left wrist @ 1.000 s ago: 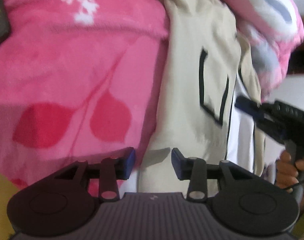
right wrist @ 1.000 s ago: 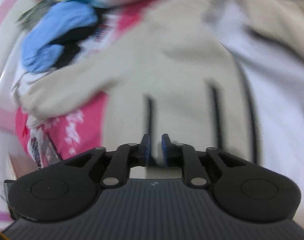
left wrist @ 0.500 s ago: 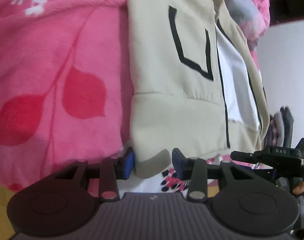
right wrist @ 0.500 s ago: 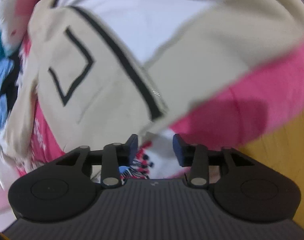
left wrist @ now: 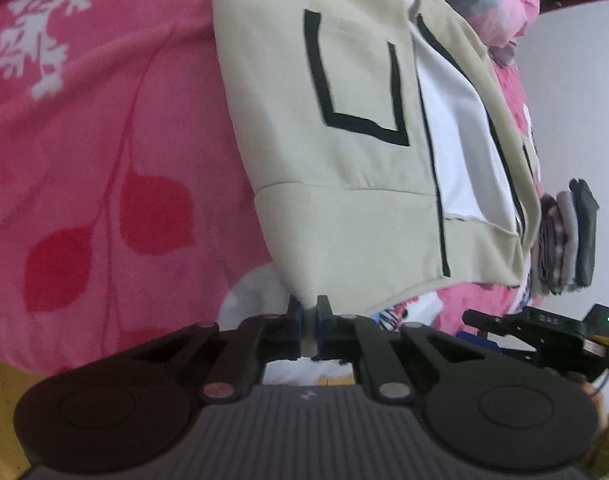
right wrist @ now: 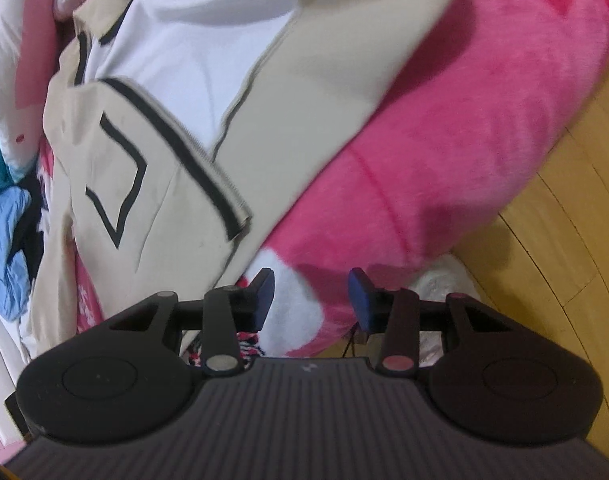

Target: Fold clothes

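Observation:
A beige jacket (left wrist: 344, 80) with black trim, a black-outlined pocket and a white lining lies spread on a pink blanket (left wrist: 104, 140). My left gripper (left wrist: 308, 320) is shut on the near corner of its bottom hem, and the cloth rises from between the pads. My right gripper (right wrist: 312, 288) is open over the blanket's edge, just below the other hem corner (right wrist: 236, 216). Nothing is between its fingers. In the left wrist view the right gripper (left wrist: 474, 326) shows low on the right, beside the jacket's hem.
A stack of folded grey and dark clothes (left wrist: 568, 240) sits beyond the jacket's far side by a white wall (left wrist: 584, 80). Blue and teal garments (right wrist: 4, 240) lie crumpled at the left. The wooden floor (right wrist: 544, 240) lies past the blanket's edge.
My left gripper has shut on the hem corner and lifted it a little. My right gripper has opened, rolled, and swung from the jacket's front to the hem at the blanket's edge.

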Motion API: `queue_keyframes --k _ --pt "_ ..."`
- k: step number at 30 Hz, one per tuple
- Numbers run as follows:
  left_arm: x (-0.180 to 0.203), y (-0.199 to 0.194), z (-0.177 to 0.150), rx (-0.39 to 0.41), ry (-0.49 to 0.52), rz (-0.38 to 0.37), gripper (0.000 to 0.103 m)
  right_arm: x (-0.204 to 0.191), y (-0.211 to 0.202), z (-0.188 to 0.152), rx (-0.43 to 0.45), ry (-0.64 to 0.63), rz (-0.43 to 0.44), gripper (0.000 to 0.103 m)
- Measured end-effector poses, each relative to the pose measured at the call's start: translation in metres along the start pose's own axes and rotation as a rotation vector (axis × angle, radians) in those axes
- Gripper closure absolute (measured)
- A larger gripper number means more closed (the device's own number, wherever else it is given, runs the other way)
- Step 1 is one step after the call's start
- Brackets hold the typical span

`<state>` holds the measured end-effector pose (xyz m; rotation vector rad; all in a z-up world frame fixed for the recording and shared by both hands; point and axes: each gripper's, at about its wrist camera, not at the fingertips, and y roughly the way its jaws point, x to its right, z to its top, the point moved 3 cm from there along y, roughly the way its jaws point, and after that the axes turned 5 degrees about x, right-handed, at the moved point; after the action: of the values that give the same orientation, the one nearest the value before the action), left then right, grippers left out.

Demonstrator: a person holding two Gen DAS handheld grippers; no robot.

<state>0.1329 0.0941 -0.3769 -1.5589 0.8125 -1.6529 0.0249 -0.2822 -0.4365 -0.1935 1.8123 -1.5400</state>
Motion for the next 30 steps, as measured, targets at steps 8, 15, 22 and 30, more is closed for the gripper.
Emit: queue_keyframes --k 8,15,22,30 --pt "-0.017 0.029 -0.003 -0.068 0.058 0.098 0.095 0.015 -0.005 0.017 0.005 -0.060 -0.060 0.063" --pt "-0.001 -0.004 -0.004 0.011 0.097 0.156 0.076 -0.031 -0.019 0.043 0.024 -0.310 -0.036 0.063" --pt "0.022 -0.048 0.018 0.216 0.029 0.195 0.053 -0.109 -0.008 0.066 0.022 -0.643 0.015 0.063" --pt "0.049 -0.023 0.033 0.350 -0.012 0.158 0.045 -0.158 0.015 0.079 -0.030 -0.809 -0.011 0.063"
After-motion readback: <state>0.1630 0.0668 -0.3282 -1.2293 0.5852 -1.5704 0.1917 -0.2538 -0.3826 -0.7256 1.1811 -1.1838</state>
